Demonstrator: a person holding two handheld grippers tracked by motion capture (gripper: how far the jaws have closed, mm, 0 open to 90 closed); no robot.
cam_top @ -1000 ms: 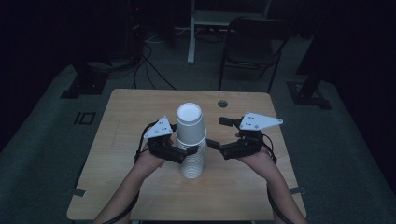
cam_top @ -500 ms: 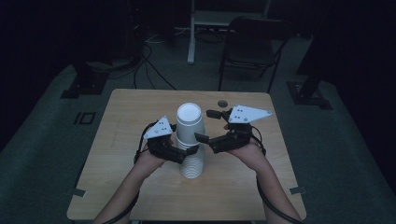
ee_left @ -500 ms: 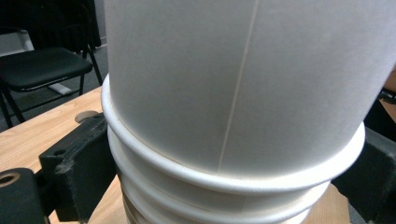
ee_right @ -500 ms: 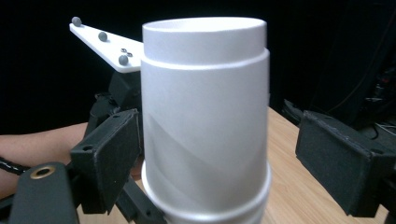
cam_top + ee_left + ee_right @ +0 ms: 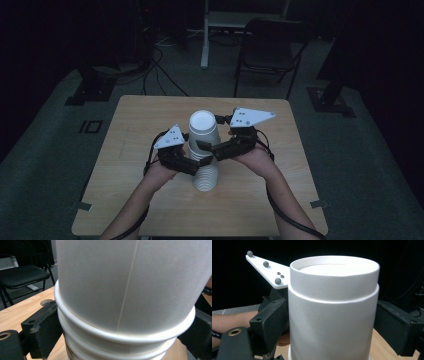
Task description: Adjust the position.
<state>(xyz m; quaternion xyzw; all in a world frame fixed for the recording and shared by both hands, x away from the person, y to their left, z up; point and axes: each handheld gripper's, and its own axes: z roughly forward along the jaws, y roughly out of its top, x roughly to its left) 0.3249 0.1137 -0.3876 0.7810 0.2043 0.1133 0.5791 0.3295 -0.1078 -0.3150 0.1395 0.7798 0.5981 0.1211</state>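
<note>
Contact is being closed on the top cup [image 5: 203,131] of the inverted cup stack [image 5: 205,172] at the table [image 5: 135,125] centre: the right gripper [image 5: 206,148], wider apart a second ago, is now being brought against it, while lower cups are being pinched by the left gripper [image 5: 192,162]. Separation is likely being prepared.

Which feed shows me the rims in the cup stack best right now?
The left gripper view: the nested rims run across it close up, between that tool's jaws. The right gripper view shows the top cup, upside down, with its smooth wall. The high view shows the whole stack, but the rims are small.
</note>
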